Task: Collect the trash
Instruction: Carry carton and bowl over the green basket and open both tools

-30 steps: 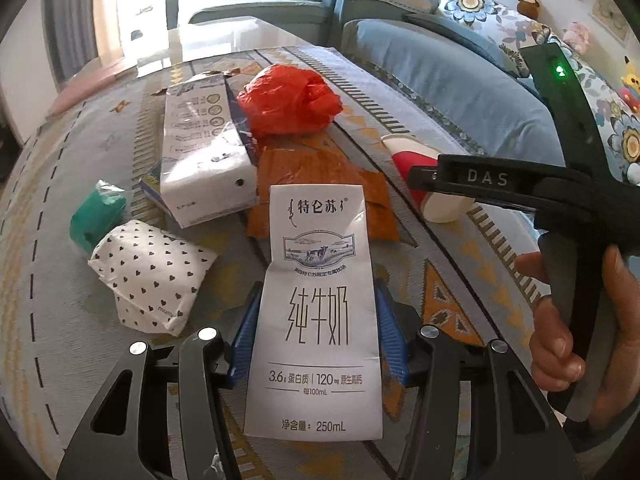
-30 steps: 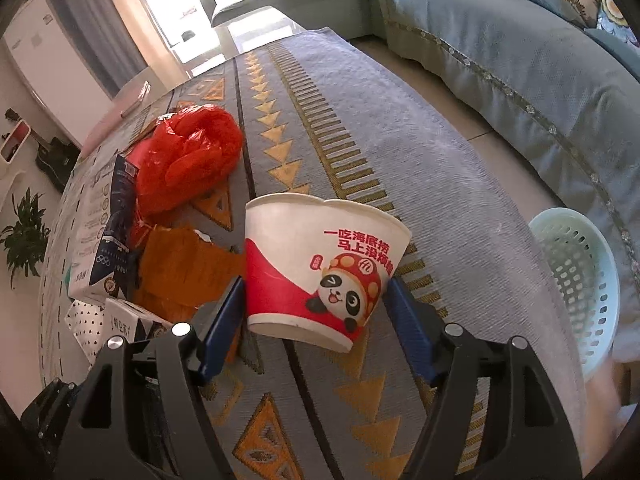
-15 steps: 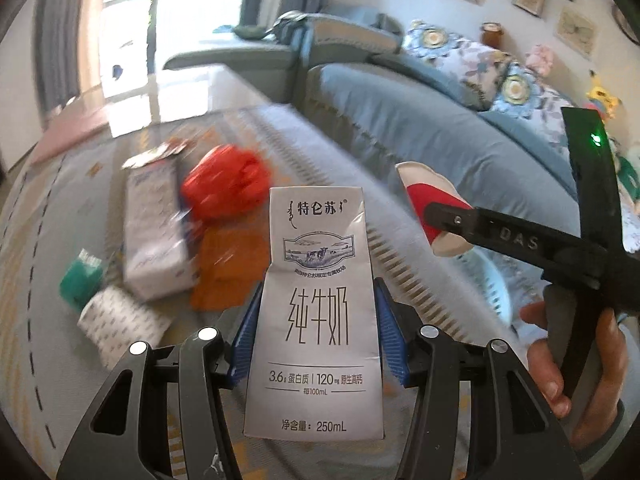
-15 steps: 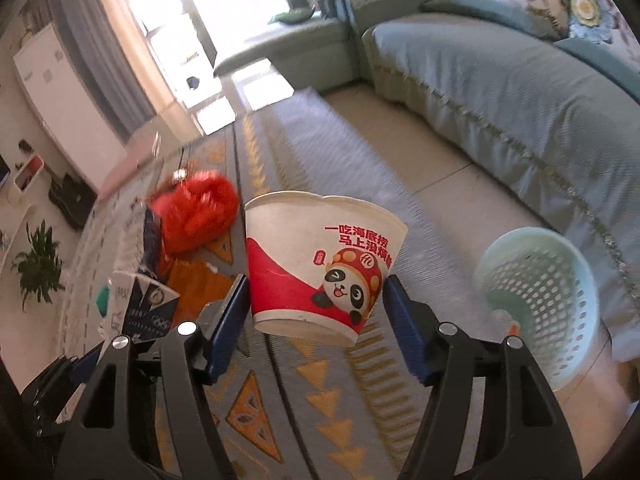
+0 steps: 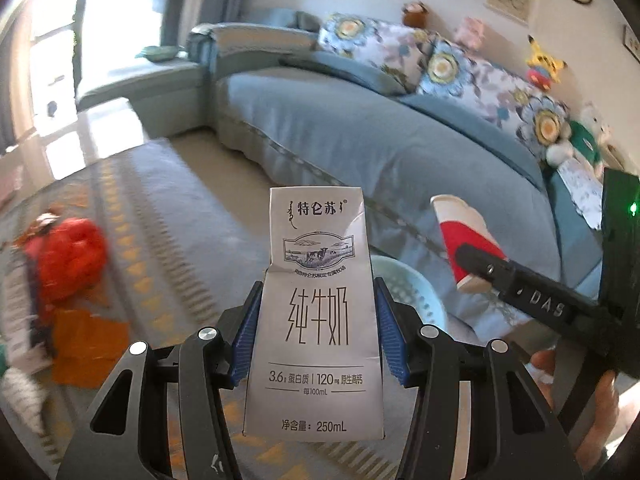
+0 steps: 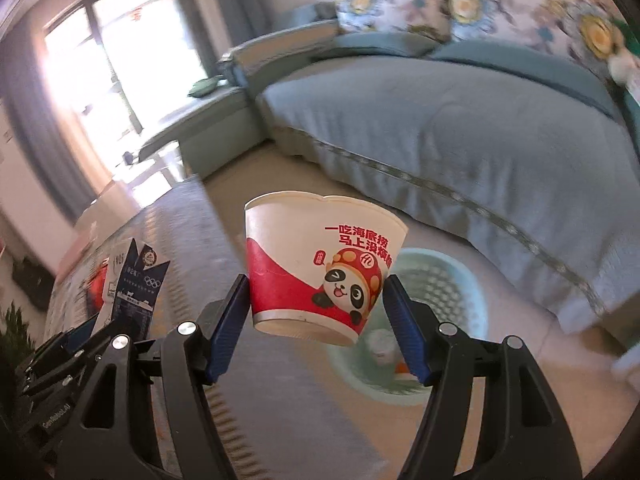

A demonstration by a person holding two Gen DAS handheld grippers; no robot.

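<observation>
My left gripper [image 5: 316, 332] is shut on a flattened white milk carton [image 5: 316, 300] and holds it in the air. My right gripper [image 6: 316, 312] is shut on a red-and-white paper cup with a panda [image 6: 320, 268], also lifted; the cup shows in the left wrist view [image 5: 468, 240] too. A pale green mesh basket [image 6: 452, 300] stands on the floor below and beyond the cup, with some trash inside; its rim shows behind the carton [image 5: 416, 292]. A red plastic bag [image 5: 68, 256] and an orange wrapper [image 5: 88, 344] lie on the patterned table cover at the left.
A blue sofa [image 5: 380, 132] with flowered cushions and plush toys runs along the right. The patterned table cover [image 5: 168, 248] ends toward the basket. A boxed carton [image 5: 16, 320] lies blurred at the far left. The left gripper and its carton show at the left [image 6: 132, 292].
Both grippers have risen and swung right, away from the table, toward the basket by the sofa. Each still holds its item. The table trash has slid to the left edge.
</observation>
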